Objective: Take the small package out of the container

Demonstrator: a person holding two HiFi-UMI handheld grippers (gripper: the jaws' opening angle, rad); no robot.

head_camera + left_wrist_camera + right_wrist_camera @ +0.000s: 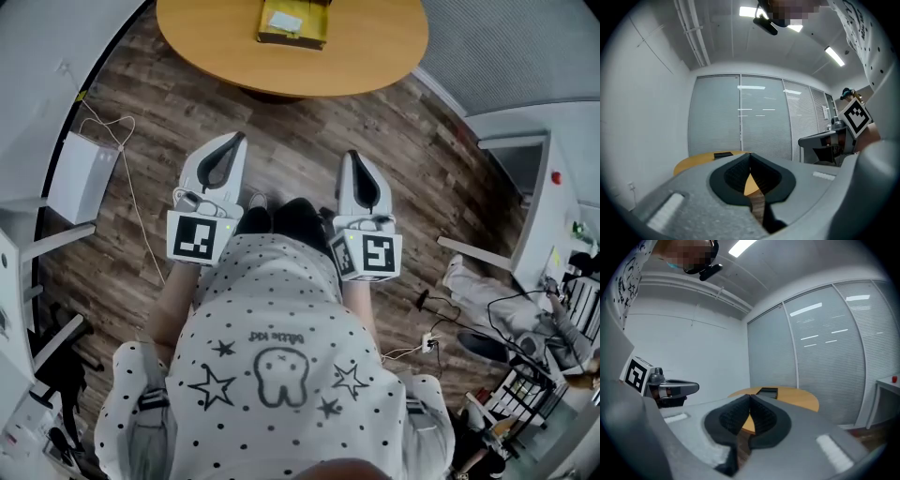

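A low yellow-brown container (292, 23) stands on the round wooden table (375, 56) ahead of me, and a small pale package (285, 21) lies inside it. It shows as a dark flat box (723, 154) in the left gripper view and again as a dark flat box (768, 391) in the right gripper view. My left gripper (232, 141) and right gripper (352, 157) are held side by side close to my body, over the floor and short of the table. The left gripper (750, 155) has its tips touching and nothing in them. So does the right gripper (750, 397).
Dark wood-plank floor (300, 141) lies between me and the table. A white bag (82, 175) with a thin cable stands on the floor at the left. White furniture (525, 187) and a cluttered rack (534, 384) stand to the right. Blind-covered glass walls (740, 117) rise behind the table.
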